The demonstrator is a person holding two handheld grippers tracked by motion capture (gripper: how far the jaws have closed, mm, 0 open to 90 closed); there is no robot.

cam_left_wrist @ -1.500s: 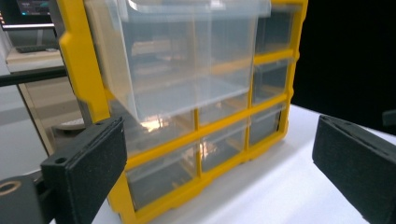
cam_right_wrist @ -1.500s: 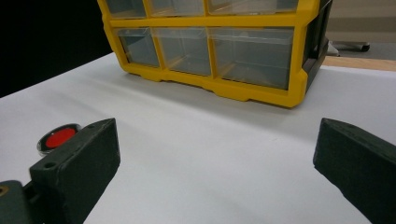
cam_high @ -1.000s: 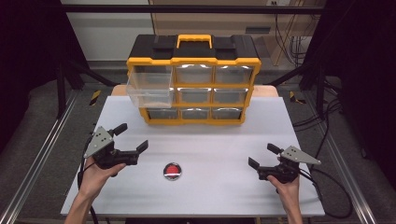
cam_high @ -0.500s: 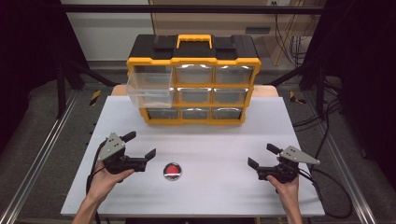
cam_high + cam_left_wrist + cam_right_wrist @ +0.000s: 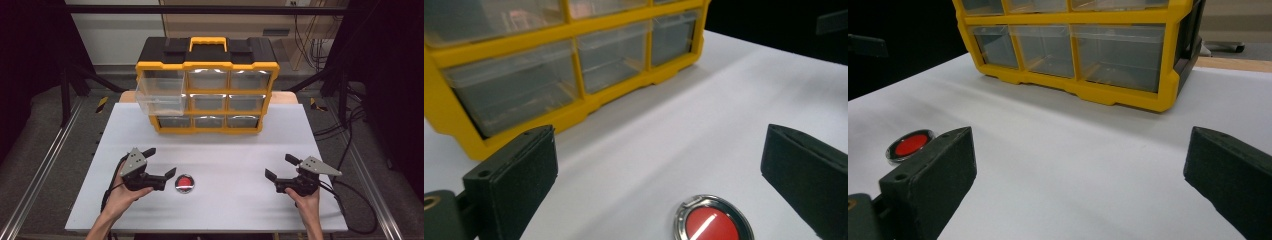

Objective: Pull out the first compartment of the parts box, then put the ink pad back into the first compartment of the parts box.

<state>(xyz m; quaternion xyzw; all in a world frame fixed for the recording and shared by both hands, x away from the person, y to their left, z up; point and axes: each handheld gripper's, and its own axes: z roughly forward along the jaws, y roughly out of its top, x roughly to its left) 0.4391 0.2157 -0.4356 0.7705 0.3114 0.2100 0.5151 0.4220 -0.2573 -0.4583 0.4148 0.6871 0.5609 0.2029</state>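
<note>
Left gripper (image 5: 159, 162) sits at the near left of the table (image 5: 230, 150), jaws spread wide and holding nothing, aimed at the red disc (image 5: 185, 183) that lies flat just to its right. In the left gripper view the disc (image 5: 713, 223) shows low between the two black jaws, a little toward the right one, and neither jaw touches it. Right gripper (image 5: 279, 167) rests at the near right, well apart from the disc, its jaws also spread and empty.

Judging from how things lie, the work is at its start: the approach to the disc is nearly made, but the grasp is not yet done, and the lift and the placing are both left. One drawer (image 5: 159, 93) at the top left of the organiser (image 5: 207, 85) stands pulled out toward the near side and looks empty, so it is a likely place for the disc, though that is only a guess.

Counted from largest to smallest: one white table; one yellow and black organiser at the far middle, with one carry handle on top; nine clear drawers in three rows of three, eight pushed in and one out; two grippers, each in one hand; one small round red disc with a metal rim.
</note>
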